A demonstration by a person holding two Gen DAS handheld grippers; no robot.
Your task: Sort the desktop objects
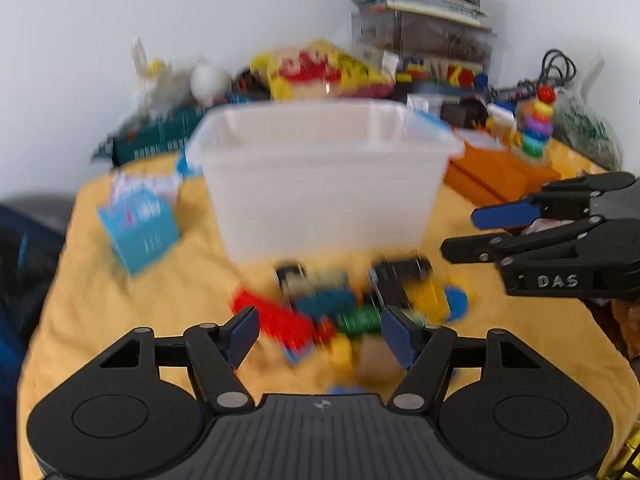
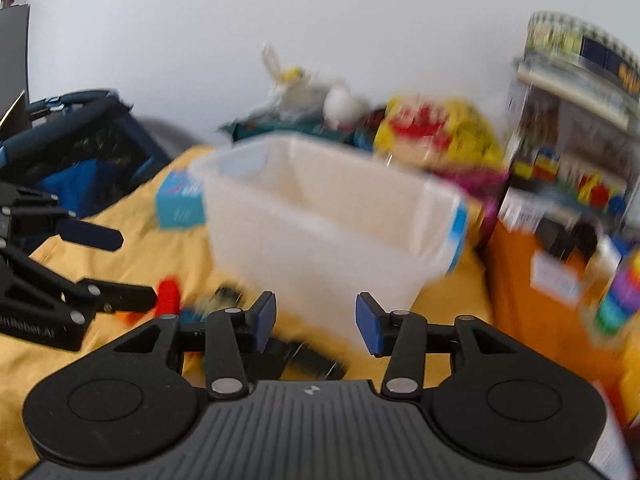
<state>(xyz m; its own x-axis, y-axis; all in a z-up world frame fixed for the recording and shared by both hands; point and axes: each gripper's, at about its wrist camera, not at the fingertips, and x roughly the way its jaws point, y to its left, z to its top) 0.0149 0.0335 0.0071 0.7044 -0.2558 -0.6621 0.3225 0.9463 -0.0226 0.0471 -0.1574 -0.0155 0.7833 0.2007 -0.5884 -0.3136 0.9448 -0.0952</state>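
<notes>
A translucent white bin (image 1: 324, 184) stands on the yellow cloth; it also shows in the right wrist view (image 2: 328, 224). In front of it lies a blurred pile of small toys (image 1: 352, 304): red, blue, green, yellow pieces and a black toy car (image 1: 400, 276). My left gripper (image 1: 318, 334) is open and empty, just above the near side of the pile. My right gripper (image 2: 316, 322) is open and empty, near the bin's front wall; it appears from the side in the left wrist view (image 1: 460, 232). The left gripper shows at the left of the right wrist view (image 2: 136, 268).
A blue card box (image 1: 140, 228) lies left of the bin. Orange boxes (image 1: 492, 176) and a ring-stacker toy (image 1: 536, 124) stand to the right. Snack bags, a plush toy and stacked boxes (image 1: 424, 32) crowd the back. A dark bag (image 2: 80, 148) sits off the table's left edge.
</notes>
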